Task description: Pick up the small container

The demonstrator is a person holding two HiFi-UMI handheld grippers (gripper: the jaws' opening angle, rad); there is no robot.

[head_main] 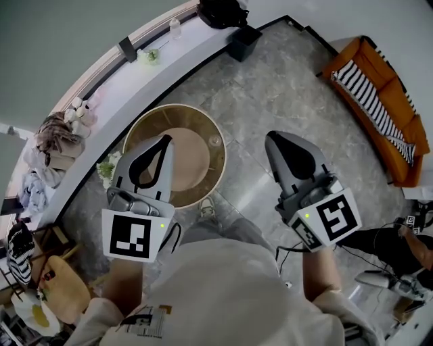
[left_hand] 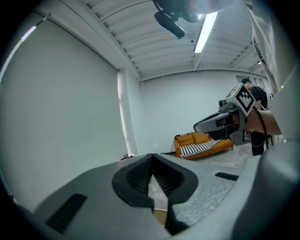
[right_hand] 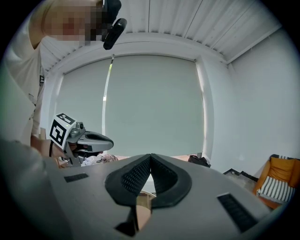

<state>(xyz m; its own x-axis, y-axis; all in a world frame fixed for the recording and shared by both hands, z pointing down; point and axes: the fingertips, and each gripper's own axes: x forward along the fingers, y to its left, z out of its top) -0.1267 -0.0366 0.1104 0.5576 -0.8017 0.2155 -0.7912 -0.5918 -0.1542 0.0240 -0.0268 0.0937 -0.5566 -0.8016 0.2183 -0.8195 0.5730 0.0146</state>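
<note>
A small clear container stands near the right rim of a round wooden table on the floor below me. My left gripper is held high over the table's left half, with its jaws shut and nothing between them. My right gripper hangs to the right of the table over the stone floor, also shut and empty. In the left gripper view the closed fingertips point at a white wall, and the right gripper shows beyond them. In the right gripper view the shut tips face a window blind, with the left gripper at the left.
An orange sofa with a striped cushion stands at the far right. A long white ledge curves along the wall, with a black bag at its end and a black box below. Clothes and a yellow chair are at the left.
</note>
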